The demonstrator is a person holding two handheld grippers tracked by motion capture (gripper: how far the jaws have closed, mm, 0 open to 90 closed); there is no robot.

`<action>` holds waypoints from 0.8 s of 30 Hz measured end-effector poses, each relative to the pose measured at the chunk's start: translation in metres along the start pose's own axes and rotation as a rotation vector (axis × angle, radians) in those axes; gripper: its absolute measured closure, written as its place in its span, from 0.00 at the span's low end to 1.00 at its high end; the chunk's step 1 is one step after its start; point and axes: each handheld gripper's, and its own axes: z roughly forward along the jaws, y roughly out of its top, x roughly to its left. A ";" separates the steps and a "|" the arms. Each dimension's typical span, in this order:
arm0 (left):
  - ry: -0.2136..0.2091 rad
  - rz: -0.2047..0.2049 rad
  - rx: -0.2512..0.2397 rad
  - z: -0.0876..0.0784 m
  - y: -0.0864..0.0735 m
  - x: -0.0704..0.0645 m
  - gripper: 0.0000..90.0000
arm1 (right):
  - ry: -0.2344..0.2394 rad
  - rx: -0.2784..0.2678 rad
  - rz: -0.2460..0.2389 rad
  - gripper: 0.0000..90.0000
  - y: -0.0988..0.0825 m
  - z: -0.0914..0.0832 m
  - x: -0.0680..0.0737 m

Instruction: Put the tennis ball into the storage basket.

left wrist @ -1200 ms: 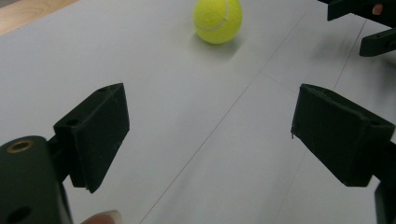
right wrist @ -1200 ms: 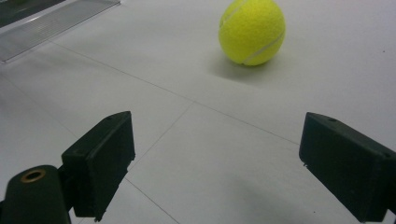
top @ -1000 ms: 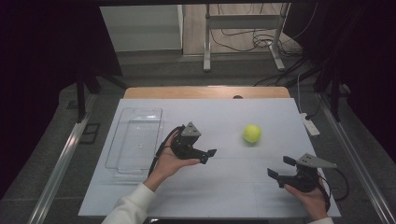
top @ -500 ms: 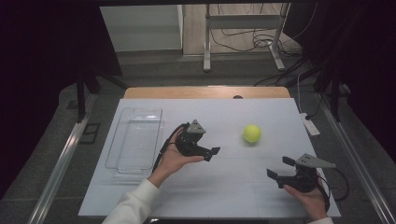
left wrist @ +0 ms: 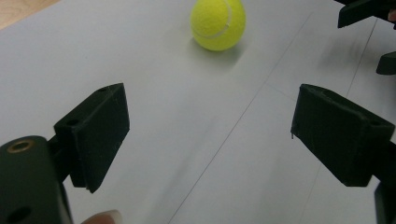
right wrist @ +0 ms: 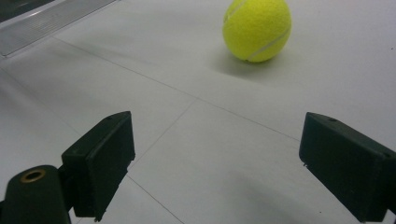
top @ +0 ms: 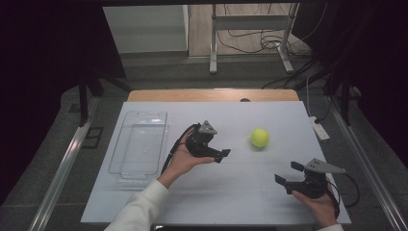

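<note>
Counter [top: 226,202]: white sheet ruled with thin seams, covering most of the top; a strip of bare wood shows along the far edge.
Clear tray [top: 139,144]: transparent plastic, oblong, lying flat on the left part of the counter – nothing in it. In the right gripper view its rim shows at the upper left corner.
Left gripper [top: 222,155]: held up off the sheet in the person's left hand [top: 180,161], just right of the tray, nose aimed rightward at the ball. Jaws wide, nothing between them; in the left gripper view [left wrist: 210,135] only bare sheet lies in the gap.
Right gripper [top: 287,175]: in the right hand [top: 320,207] at the near right corner of the counter, low over the sheet, pointing left and away toward the ball. Jaws wide here too, nothing gripped – the right gripper view [right wrist: 217,163] shows bare sheet between the two black pads.
Tennis ball [top: 259,138]: yellow-green, white seam visible, resting on the sheet right of centre. Untouched; it sits between the two grippers, nearer the left one, a clear gap from both. Ahead of the open jaws in both gripper views [left wrist: 218,23] [right wrist: 257,29].
White device [top: 319,129]: small, oblong, at the right edge of the counter.
</note>
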 end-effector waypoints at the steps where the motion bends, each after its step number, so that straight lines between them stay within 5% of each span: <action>1: 0.000 0.003 0.004 0.001 0.001 0.000 0.13 | -0.001 0.000 0.001 0.12 0.000 0.000 0.000; 24: -0.024 -0.022 0.021 0.017 0.015 0.008 0.13 | 0.001 0.002 0.000 0.12 0.000 0.000 0.000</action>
